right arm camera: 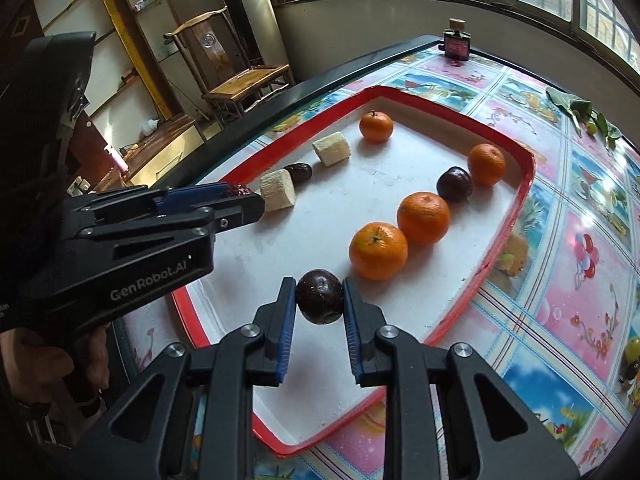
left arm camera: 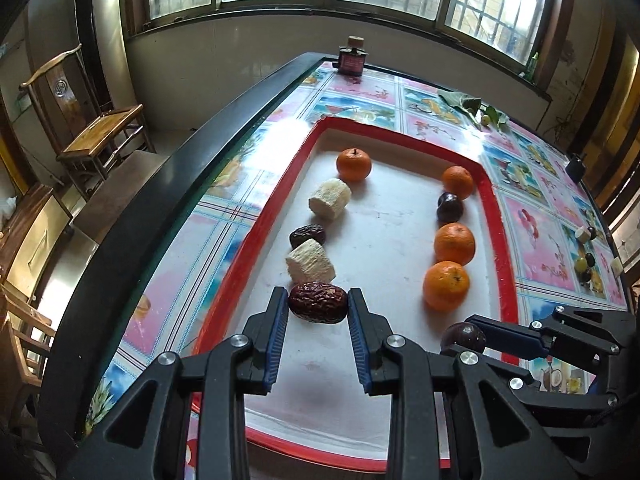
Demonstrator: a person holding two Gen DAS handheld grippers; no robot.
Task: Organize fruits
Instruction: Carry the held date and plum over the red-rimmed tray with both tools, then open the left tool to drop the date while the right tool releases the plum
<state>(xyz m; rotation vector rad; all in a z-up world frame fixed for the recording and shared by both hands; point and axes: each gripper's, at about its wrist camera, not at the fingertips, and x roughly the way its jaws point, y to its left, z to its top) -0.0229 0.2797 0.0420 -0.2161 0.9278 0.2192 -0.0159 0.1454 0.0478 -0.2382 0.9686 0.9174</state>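
— While both my tools hang over the near end of the red-rimmed white tray (left arm camera: pixel 256 216), what do you make out between the jaws?

— My left gripper (left arm camera: pixel 318 306) is pinching a wrinkled dark-red oval date (left arm camera: pixel 318 303) end to end, its blue pads pressed on both tips. My right gripper (right arm camera: pixel 319 298) is clamped on a round dark-purple glossy fruit (right arm camera: pixel 320 296), the pads tight on its sides. Whether either fruit touches the tray floor, I cannot tell.

— And just past them?

— Beyond the date runs a left row: a pale cream chunk with cut faces (left arm camera: pixel 310 262), a second smaller dark date (left arm camera: pixel 307 235) touching it, another pale cylinder-shaped chunk (left arm camera: pixel 330 199), then a small orange mandarin with a stem (left arm camera: pixel 353 165) at the far end. Beyond the purple fruit runs a right row: two orange mandarins (right arm camera: pixel 378 250) side by side, touching, then another dark-purple round fruit (right arm camera: pixel 454 184) against a fourth mandarin (right arm camera: pixel 486 164) in the far right corner.

— Farther out?

— The tray lies on a table with a glossy pink-and-blue picture-tiled cloth (right arm camera: pixel 568 280). Green leaves (left arm camera: pixel 472 106) lie near its far edge, and a small dark-red bottle with a cork stopper (left arm camera: pixel 353 56) stands at the far corner below the window.
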